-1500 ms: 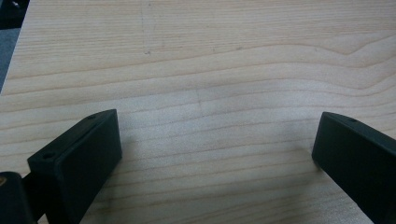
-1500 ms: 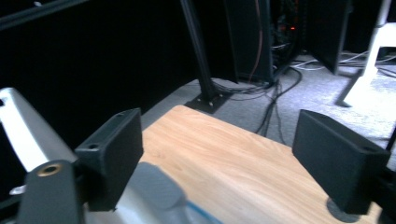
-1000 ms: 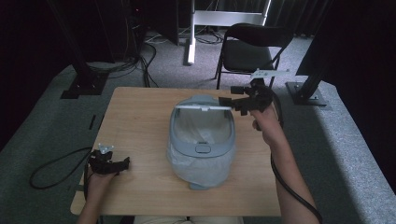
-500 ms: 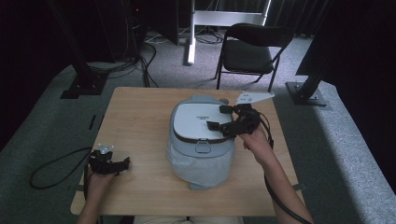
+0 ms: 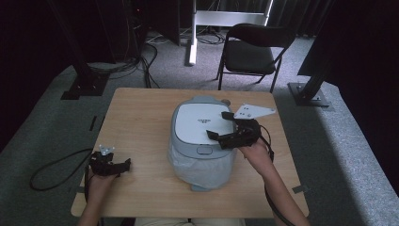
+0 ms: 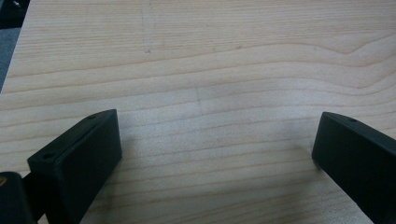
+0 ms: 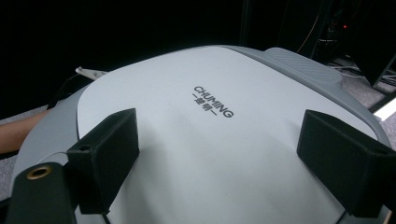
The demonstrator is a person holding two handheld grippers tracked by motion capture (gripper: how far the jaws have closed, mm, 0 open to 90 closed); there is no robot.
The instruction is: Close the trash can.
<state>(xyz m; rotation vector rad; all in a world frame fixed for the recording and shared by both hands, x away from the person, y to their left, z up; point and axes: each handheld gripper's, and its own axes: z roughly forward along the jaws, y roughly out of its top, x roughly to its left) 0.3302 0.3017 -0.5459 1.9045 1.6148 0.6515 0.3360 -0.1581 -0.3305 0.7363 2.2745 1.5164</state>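
**Resting left tongs, right tongs on cooker lid**

Starting at the left of the high view: left hand (image 5: 96, 181) holds the left gripper (image 5: 123, 165) low on the wooden table (image 5: 141, 117), near the front-left corner, its cable (image 5: 51, 169) looping off the edge onto the grey carpet. Left gripper view: jaws spread wide, bare wood grain between them, nothing pinched; they sit just above or on the tabletop, cannot tell which.

Centre of table: grey-blue rice cooker (image 5: 202, 141), lid (image 5: 200, 123) down, white top panel, latch button (image 5: 203, 150) at the front. Right gripper view reads "CHUMING" on the lid panel (image 7: 212, 101).

Right of centre: right hand (image 5: 254, 149) brings the right gripper (image 5: 220, 126) over the right part of the lid, grey three-cornered plate (image 5: 253, 111) on top. Jaws spread wide, one either side of the lid's white panel, gripping nothing; contact with the lid cannot be told.

Behind the table, to the right: black folding chair (image 5: 251, 52). Dark stands and floor cables at back.
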